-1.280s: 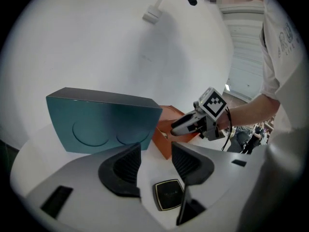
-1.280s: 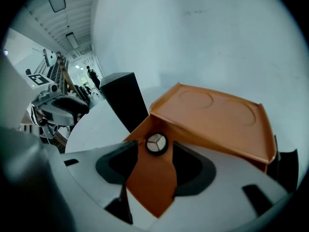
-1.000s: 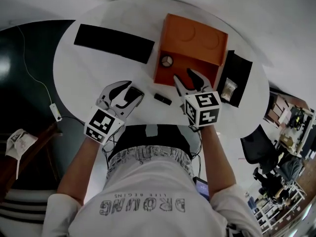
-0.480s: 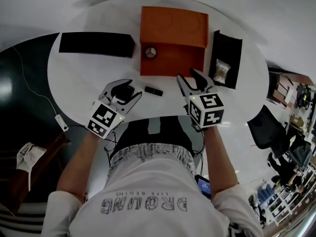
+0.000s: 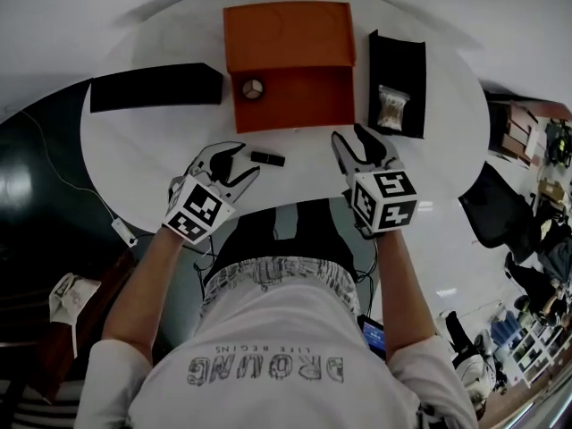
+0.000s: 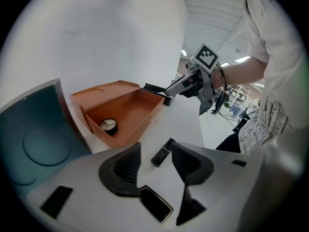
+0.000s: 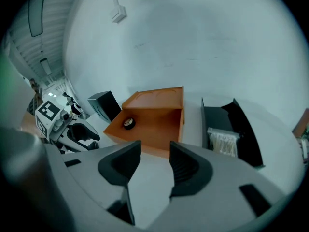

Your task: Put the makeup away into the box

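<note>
on the counter (image 5: 161, 141), just in front of the open orange box (image 5: 304, 101), lies a small black makeup stick (image 5: 267, 158), apart from the box wall. one round compact (image 5: 253, 88) already sits at the box's left side. step in hand, i judge: reaching for the stick. left gripper (image 5: 241, 160) is nearest, jaws wide apart, gripping nothing; the stick lies just beyond their tips. a flat black piece (image 6: 155, 203) lies on the counter under the jaw roots, not pinched. right gripper (image 7: 154, 151) hangs over bare counter, jaws part open and closing, nothing between them. stick lies flat, long axis roughly along the box's front wall, pointing away from the left gripper at a slight slant. next move likely needs: ease forward and down, straddle it, close across its narrow width.
</note>
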`<state>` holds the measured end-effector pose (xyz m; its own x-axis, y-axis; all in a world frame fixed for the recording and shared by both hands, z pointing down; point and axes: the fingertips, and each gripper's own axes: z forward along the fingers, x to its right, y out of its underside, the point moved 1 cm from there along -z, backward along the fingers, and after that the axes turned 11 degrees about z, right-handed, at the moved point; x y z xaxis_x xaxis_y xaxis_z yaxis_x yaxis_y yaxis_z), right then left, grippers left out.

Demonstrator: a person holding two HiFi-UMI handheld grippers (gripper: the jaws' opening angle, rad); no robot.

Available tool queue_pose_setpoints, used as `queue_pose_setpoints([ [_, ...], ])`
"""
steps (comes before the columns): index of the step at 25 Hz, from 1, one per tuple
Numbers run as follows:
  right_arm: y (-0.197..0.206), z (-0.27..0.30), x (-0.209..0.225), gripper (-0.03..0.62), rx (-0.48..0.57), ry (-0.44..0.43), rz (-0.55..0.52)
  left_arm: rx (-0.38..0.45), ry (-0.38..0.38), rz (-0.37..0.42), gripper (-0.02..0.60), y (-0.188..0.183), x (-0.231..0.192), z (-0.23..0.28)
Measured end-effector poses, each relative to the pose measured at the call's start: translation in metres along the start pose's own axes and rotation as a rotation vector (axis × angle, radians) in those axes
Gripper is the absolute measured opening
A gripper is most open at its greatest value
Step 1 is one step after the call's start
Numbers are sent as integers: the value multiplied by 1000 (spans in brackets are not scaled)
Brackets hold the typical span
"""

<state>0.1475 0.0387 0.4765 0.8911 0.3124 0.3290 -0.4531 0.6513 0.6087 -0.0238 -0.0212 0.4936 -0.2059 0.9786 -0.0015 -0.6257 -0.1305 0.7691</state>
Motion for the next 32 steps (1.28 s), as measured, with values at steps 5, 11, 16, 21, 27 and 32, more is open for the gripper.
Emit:
queue_pose_setpoints([
  [5, 9, -8, 10, 193, 8, 19, 33, -62, 63, 119, 216, 4, 11, 15],
  [11, 17, -16, 27, 193, 16, 42, 73, -126, 115, 239, 216, 8, 20, 32],
  [16, 26, -21, 32, 190, 18, 52, 92, -195, 148, 362, 216, 17, 28, 40],
  [21, 31, -24, 39, 187, 18, 59, 111, -252, 171, 459, 212, 22, 33, 47],
  [27, 33, -29, 56, 186, 20, 59, 130, -307, 185, 531, 189, 22, 38, 60],
  [32, 36, -31, 61, 181, 19, 58, 140, -332, 193, 554, 169, 21, 41, 62],
])
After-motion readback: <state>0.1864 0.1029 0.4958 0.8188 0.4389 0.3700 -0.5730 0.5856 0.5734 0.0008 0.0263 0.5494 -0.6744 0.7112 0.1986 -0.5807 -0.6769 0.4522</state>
